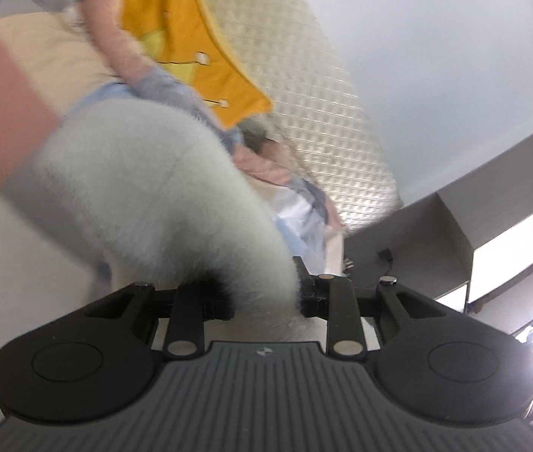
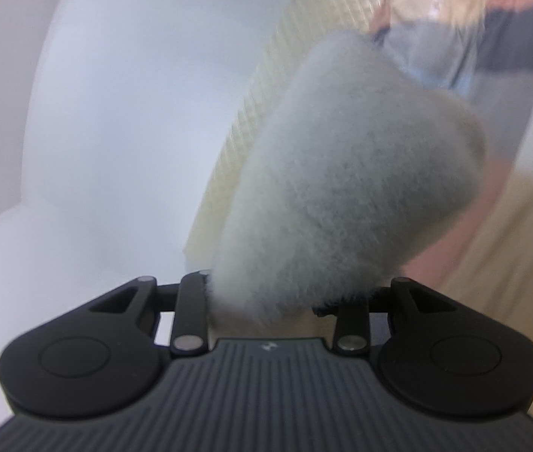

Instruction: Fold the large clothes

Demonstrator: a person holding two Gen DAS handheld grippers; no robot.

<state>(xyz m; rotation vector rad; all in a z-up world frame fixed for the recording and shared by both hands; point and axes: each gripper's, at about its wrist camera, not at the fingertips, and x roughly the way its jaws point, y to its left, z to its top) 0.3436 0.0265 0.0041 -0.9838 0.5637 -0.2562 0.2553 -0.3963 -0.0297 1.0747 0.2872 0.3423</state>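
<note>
Right at the near end of each tool, a fold of pale, fuzzy fabric (image 1: 146,188) is being pinched. The left gripper (image 1: 262,301) is closing its jaws on one edge of this fleece garment, and the right gripper (image 2: 285,297) is clamping another edge (image 2: 341,173) in the same way; neither pair of tongs is standing open, both are biting cloth. The garment is being held up in the air between the two tools, bunched into thick rolls in front of each camera, and everything is looking smeared, so I judge the arms to be moving fast.

Just past the fleece, the person's forearm (image 1: 116,37) and a blue-gloved hand (image 1: 161,86) are showing on the left wrist view, with a striped grey sleeve (image 2: 511,41) on the right wrist view. Behind that a heap of other clothes (image 1: 289,196) is lying on a bed with a beige cover (image 1: 40,52), and an orange garment with white buttons (image 1: 191,49) is sitting further back. Farthest off are a quilted cream headboard (image 1: 323,94) and plain white walls (image 2: 134,94).

What worries me from here: each grip is looking shallow, on thick springy pile, so a hard shake could be pulling an edge free and dropping half the garment. The bunching also suggests the tools may be holding mismatched points, which would leave the fold crooked. And swinging it low could be dragging it into the heap behind and tangling it there.
</note>
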